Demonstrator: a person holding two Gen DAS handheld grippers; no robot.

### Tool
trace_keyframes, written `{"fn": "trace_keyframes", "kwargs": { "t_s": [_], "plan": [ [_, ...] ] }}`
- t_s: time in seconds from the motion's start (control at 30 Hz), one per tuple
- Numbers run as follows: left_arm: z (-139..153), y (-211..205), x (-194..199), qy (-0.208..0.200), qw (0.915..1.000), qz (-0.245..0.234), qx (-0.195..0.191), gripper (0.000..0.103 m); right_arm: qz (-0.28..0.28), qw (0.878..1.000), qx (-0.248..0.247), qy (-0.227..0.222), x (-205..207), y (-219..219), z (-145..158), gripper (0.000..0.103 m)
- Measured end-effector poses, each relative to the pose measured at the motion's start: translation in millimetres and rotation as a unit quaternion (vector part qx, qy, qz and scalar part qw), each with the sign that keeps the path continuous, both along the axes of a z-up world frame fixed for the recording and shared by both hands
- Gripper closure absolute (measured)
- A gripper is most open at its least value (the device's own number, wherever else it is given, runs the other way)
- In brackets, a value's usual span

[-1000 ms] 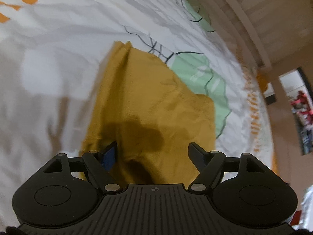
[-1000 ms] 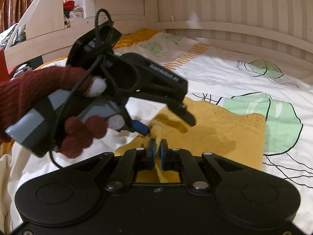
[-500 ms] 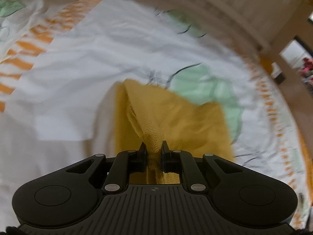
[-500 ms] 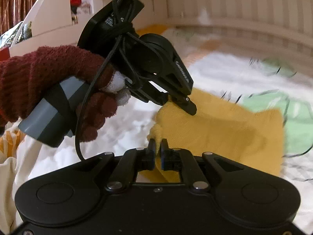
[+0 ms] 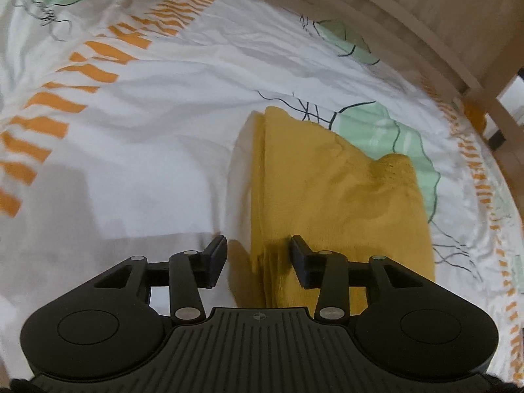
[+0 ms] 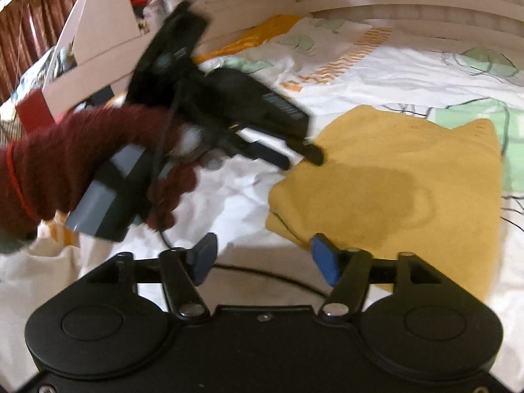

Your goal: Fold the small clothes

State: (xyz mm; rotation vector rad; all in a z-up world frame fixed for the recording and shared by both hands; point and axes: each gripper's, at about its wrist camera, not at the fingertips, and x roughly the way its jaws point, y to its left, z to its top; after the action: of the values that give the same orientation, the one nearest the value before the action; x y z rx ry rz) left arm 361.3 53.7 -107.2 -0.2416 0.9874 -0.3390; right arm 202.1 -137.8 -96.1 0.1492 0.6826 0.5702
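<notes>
A folded mustard-yellow knit garment lies flat on the white bed sheet; it also shows in the right wrist view. My left gripper is open, its jaws standing either side of the garment's near folded edge without holding it. In the right wrist view the left gripper hovers at the garment's left corner, held by a hand in a dark red glove. My right gripper is open and empty, just short of the garment's near left corner.
The sheet has orange stripes and green leaf prints. A wooden bed rail runs along the far side. A black cable lies on the sheet by the right gripper. Shelves and clutter stand beyond the bed's left.
Both grippers were shut on the garment's edge half a second ago; both have opened and let it go. The garment now lies folded flat. The left gripper has lifted back slightly.
</notes>
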Motion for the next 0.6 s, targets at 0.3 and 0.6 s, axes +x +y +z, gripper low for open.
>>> {"fn": "trace_keyframes", "kwargs": {
  "t_s": [0.3, 0.6],
  "plan": [
    [1, -2, -41, -0.006, 0.9986, 0.002, -0.053, 0.057, -0.098, 0.995, 0.025, 0.011, 10, -63, 16, 0.03],
    [-35, 11, -41, 0.041, 0.9936, 0.039, -0.098, 0.058, -0.108, 0.994, 0.016, -0.001, 41, -72, 21, 0.026]
  ]
}}
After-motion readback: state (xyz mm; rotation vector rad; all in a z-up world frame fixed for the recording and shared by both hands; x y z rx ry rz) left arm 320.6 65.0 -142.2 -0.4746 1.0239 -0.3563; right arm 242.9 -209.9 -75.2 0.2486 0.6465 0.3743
